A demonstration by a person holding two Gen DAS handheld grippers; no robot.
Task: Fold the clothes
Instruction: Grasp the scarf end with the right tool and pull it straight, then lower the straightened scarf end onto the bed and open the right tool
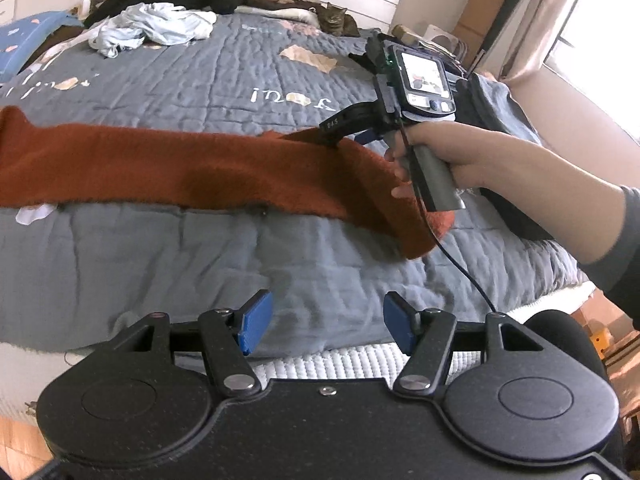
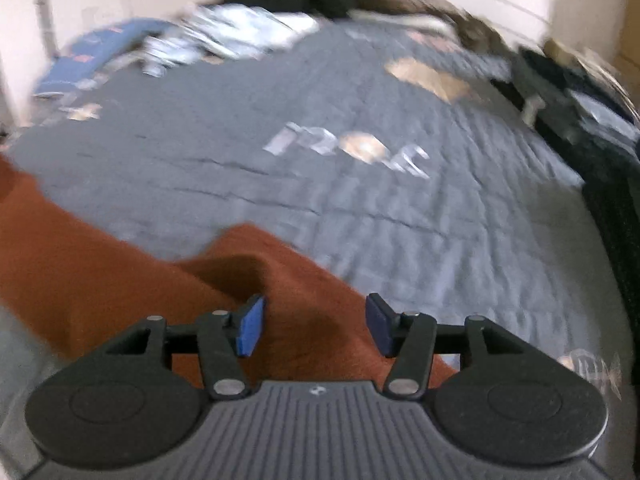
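Rust-orange knit garment (image 1: 192, 168), spread as a long band across the near half of the grey quilted bedspread (image 1: 224, 76), its long axis parallel to the bed's near edge. One end droops toward the near right corner, where the right gripper (image 2: 314, 326) hovers directly over the cloth, jaws parted, blue pads (image 2: 251, 326) clear of the fabric and holding nothing. Left gripper (image 1: 326, 322) stands back at the near edge, also parted and empty, with the band lying ahead of it and bare quilt between. By position, the right hand (image 1: 436, 156) is the nearer to a grasp. Unfolded laundry (image 1: 156, 26) waits at the far left corner.
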